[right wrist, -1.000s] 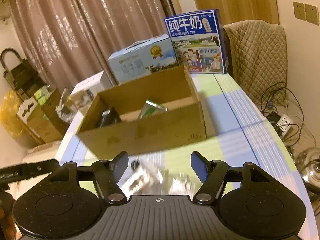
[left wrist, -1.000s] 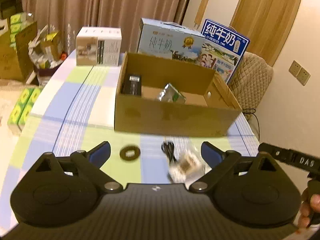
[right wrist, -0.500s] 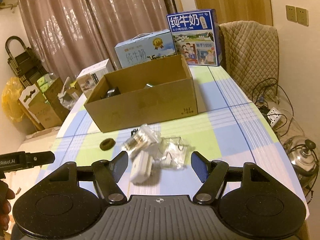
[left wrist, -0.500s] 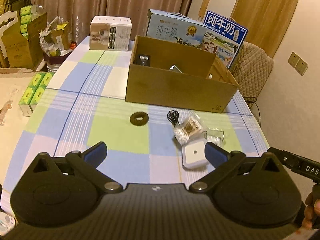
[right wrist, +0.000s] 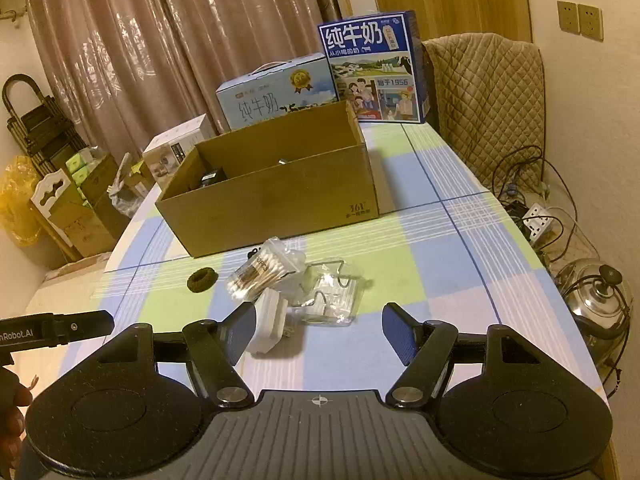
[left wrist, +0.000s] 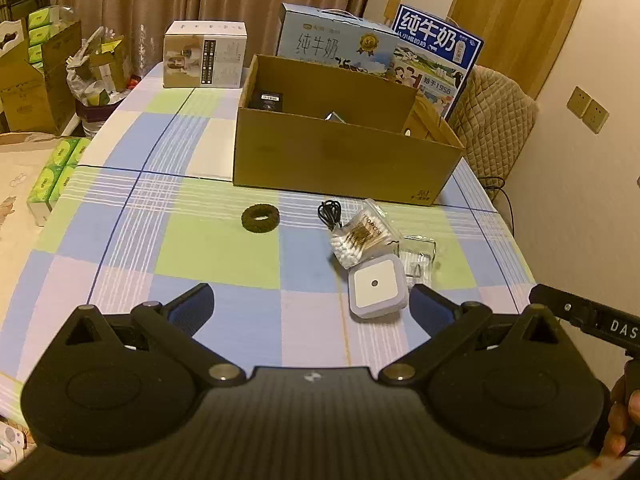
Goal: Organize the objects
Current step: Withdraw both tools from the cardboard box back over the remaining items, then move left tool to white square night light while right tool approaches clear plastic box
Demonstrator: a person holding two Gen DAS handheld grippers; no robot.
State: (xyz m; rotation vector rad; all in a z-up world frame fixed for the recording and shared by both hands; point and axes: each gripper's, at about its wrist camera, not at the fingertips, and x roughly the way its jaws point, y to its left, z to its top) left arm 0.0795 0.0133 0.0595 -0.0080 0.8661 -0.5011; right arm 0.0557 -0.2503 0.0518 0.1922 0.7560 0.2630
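Both tongs, left gripper [left wrist: 310, 304] and right gripper [right wrist: 319, 330], hang spread, gripping nothing; left jaws just widened. Cardboard box [left wrist: 340, 160] stands beyond loose items; bare tablecloth [left wrist: 180, 248] lies leftward.

one cardboard box [left wrist: 344, 160], two milk cartons [left wrist: 332, 46] [left wrist: 436, 52], one dark ring [left wrist: 259, 219], one white plug [left wrist: 376, 286]

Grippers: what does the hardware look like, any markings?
Both alike: the left gripper and the right gripper have matte black linkage arms with silver pivot pins, blue finger pads, rounded black housings and a ribbed dark base. White lettering marks each one's black side bar.
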